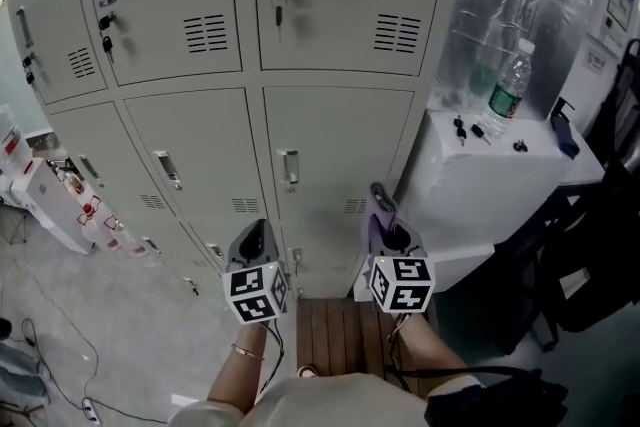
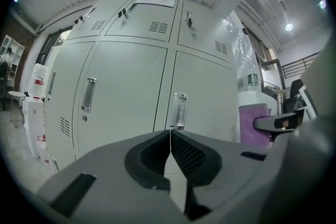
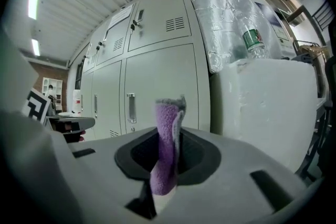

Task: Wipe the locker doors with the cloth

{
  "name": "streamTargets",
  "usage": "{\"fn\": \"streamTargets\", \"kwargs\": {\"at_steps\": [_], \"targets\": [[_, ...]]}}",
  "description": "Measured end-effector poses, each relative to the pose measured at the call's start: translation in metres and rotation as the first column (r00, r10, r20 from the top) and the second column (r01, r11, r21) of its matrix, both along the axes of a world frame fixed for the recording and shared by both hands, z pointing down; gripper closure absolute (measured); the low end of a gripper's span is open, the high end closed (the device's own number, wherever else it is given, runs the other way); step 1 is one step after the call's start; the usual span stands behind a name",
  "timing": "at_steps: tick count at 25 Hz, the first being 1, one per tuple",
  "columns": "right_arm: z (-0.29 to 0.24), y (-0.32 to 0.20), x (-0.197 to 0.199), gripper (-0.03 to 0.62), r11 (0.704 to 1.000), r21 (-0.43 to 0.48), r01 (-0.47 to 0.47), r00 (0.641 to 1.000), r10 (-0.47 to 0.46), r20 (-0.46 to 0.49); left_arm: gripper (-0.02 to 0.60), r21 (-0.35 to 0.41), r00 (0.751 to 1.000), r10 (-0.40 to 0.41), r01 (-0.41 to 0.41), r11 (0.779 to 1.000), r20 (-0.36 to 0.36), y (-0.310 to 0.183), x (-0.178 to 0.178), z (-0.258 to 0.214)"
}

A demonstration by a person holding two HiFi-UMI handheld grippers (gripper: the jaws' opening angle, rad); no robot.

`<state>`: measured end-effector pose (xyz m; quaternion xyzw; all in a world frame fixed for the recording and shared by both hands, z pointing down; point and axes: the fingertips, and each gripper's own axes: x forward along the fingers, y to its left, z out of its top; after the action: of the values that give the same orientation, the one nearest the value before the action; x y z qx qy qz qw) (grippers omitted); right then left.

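Observation:
A bank of pale grey locker doors [image 1: 330,155] fills the wall ahead, each with a metal handle [image 1: 289,167]; the upper doors carry keys and vents. My right gripper [image 1: 384,225] is shut on a purple cloth [image 1: 378,213], which stands up between its jaws [image 3: 168,128] a short way off the lower right door [image 3: 157,92]. My left gripper [image 1: 254,237] is shut with nothing in it, pointing at the lower doors [image 2: 126,92] and apart from them. The purple cloth [image 2: 253,123] shows at the right in the left gripper view.
A white cabinet [image 1: 480,185] stands right of the lockers with a plastic bottle [image 1: 509,91] and small dark items on top. A black bag [image 1: 590,265] hangs at the far right. White boxes [image 1: 45,200] sit at the left. A wooden board [image 1: 340,330] lies below.

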<state>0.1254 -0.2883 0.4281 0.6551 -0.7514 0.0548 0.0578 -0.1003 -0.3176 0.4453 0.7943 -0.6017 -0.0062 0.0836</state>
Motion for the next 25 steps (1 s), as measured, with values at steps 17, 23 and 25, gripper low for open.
{"fn": "streamTargets", "kwargs": {"at_steps": [17,23,25], "targets": [[0.007,-0.009,0.001,0.536,0.992,-0.049,0.114,0.991,-0.117,-0.064,0.572,-0.02,1.0,-0.01,0.011,1.0,0.026,0.008,0.028,0.007],[-0.02,-0.024,-0.012,0.536,0.982,-0.04,0.184,0.956,-0.189,-0.225,0.572,-0.008,0.998,-0.01,0.011,1.0,0.058,0.006,0.02,-0.001],[-0.034,-0.028,-0.019,0.536,0.977,-0.026,0.21,0.935,-0.208,-0.287,0.572,0.003,0.997,-0.011,0.011,1.0,0.072,0.004,0.014,-0.007]]}}
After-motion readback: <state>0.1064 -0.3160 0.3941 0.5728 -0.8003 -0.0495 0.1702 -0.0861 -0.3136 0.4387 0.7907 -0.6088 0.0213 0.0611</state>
